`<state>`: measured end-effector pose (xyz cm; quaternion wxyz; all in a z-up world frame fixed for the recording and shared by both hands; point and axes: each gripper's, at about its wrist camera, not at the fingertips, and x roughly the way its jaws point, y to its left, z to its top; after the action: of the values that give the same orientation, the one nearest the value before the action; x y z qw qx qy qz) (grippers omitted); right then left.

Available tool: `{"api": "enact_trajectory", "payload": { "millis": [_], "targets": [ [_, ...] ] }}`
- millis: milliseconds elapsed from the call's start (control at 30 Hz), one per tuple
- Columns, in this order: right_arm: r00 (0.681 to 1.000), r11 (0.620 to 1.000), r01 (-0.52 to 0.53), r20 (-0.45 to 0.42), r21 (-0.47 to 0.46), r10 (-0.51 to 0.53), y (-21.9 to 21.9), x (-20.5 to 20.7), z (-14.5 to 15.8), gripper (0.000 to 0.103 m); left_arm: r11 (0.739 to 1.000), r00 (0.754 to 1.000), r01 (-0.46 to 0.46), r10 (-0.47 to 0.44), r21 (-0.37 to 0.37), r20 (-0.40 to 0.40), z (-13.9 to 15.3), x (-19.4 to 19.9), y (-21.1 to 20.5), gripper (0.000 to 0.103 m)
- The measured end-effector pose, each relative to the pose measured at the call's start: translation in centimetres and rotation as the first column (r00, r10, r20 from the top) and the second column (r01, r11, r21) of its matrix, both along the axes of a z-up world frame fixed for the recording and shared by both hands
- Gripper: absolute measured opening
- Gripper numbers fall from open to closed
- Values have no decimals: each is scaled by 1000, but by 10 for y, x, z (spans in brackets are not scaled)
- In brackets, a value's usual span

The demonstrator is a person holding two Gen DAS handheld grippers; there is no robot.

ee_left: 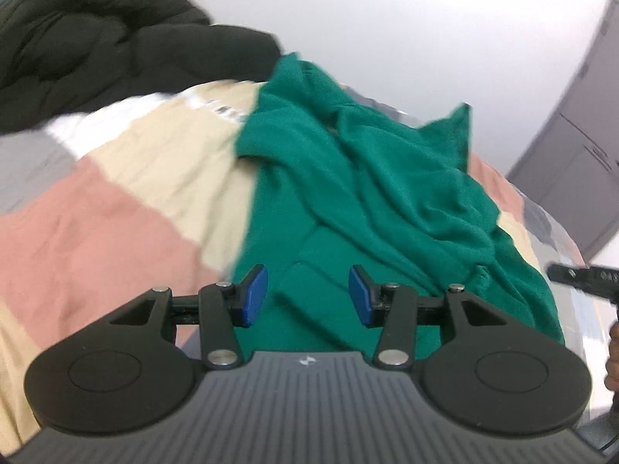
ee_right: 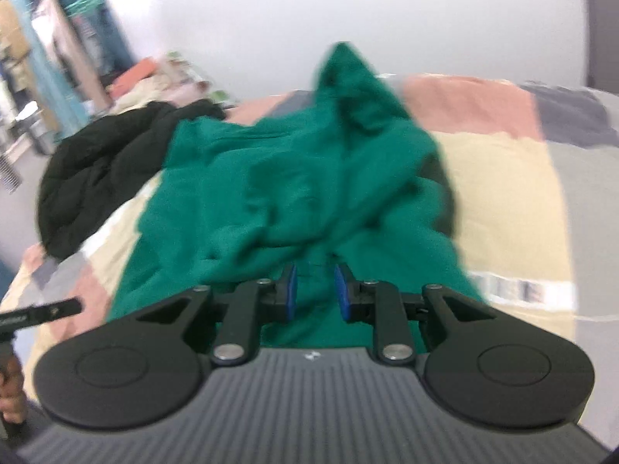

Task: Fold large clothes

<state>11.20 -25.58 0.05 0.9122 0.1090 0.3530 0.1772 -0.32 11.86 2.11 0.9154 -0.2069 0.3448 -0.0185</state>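
- step in hand, as judged: getting a fresh hold on the green garment [ee_left: 348,193], which lies rumpled on the bed [ee_left: 116,212] beside a black jacket [ee_left: 96,38].
- you should pick a hem or a corner, not a bunched ridge, and flatten the heap before any fold.
- left gripper [ee_left: 307,295]: fingers released, nothing between them, the cloth beyond and below the tips.
- right gripper [ee_right: 314,290]: fingers narrowly parted; green cloth shows through the gap, but no pinch is evident.
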Motion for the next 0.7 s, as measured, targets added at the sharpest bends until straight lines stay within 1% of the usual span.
{"api": "enact_trajectory", "payload": {
  "millis": [100, 167, 200, 233, 267, 300, 333, 367, 400, 433, 500, 600, 700],
  "targets": [
    [995, 996, 85, -59, 8, -84, -26, 7, -8, 26, 998, 999, -43, 42, -38, -18, -7, -2, 13, 55],
    [989, 991, 131, -64, -31, -133, -39, 10, -13, 26, 996, 998, -62, 60, -60, -31, -11, -1, 19, 57],
    [985, 988, 154, -72, -33, -156, -45, 11, -16, 26, 995, 997, -72, 70, -70, -39, -14, -1, 24, 58],
    [982, 986, 169, -89, -16, -169, -50, 13, -19, 26, 993, 996, -81, 77, -83, -46, -15, 0, 28, 59],
    [976, 982, 188, -112, 6, -186, -57, 15, -23, 30, 991, 995, -85, 80, -106, -52, -18, 1, 32, 63],
    [971, 978, 207, -130, 21, -203, -61, 17, -26, 48, 986, 994, -90, 81, -140, -66, -21, 2, 38, 65],
    [963, 972, 231, -147, 34, -224, -67, 18, -29, 60, 982, 994, -96, 84, -161, -76, -23, 3, 42, 65],
    [954, 965, 260, -164, 45, -249, -72, 19, -33, 82, 979, 992, -105, 90, -178, -89, -25, 4, 45, 66],
    [946, 957, 284, -182, 59, -270, -77, 19, -37, 86, 975, 990, -113, 94, -190, -105, -28, 6, 48, 67],
    [937, 950, 304, -201, 70, -286, -81, 20, -40, 84, 972, 988, -119, 95, -200, -124, -32, 7, 52, 67],
    [919, 938, 335, -249, 92, -304, -88, 23, -48, 84, 968, 984, -133, 103, -213, -148, -37, 10, 57, 67],
    [883, 914, 382, -343, 133, -320, -101, 27, -66, 84, 960, 975, -165, 125, -226, -182, -45, 12, 63, 67],
    [843, 887, 423, -440, 185, -311, -112, 27, -84, 85, 951, 967, -188, 135, -248, -215, -54, 14, 68, 67]
  ]
}}
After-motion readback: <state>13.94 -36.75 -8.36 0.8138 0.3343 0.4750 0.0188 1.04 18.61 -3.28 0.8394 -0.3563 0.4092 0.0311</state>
